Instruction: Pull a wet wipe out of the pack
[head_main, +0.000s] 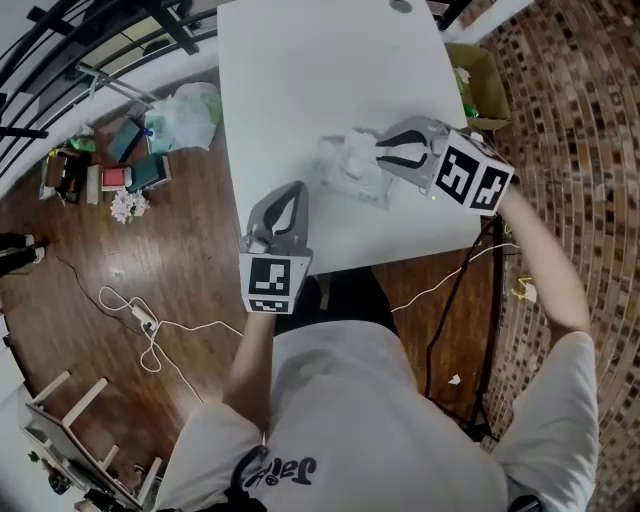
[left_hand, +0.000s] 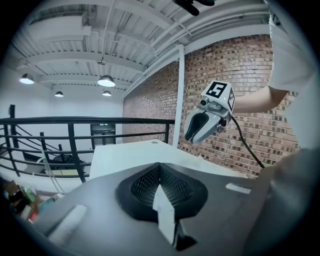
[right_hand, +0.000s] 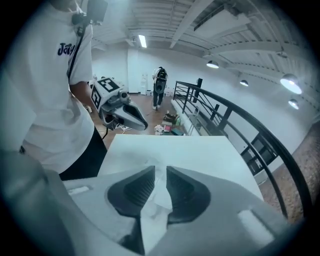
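The soft, light wet wipe pack (head_main: 350, 168) lies on the table (head_main: 300, 80) just under the right gripper (head_main: 383, 152), jaws slightly apart, while the left gripper (head_main: 289, 190), jaws together, hangs near the edge; the pack likely slides, so pinch the limp wipe at its top.

Person wears a white short-sleeved T-shirt (head_main: 380, 400) with a dark script print (head_main: 283, 470) on the chest, and black trousers (right_hand: 82, 155). A thin black cord (right_hand: 75, 50) runs down the shirt front. Left tongs (head_main: 296, 187) and right tongs (head_main: 380, 150) have light grey moulded shells with black ribbed pads (left_hand: 142, 187) inside. Each carries a white cube with black square markers: left cube (head_main: 273, 283), right cube (head_main: 472, 178). A black cable (left_hand: 248, 145) trails off the right tongs.
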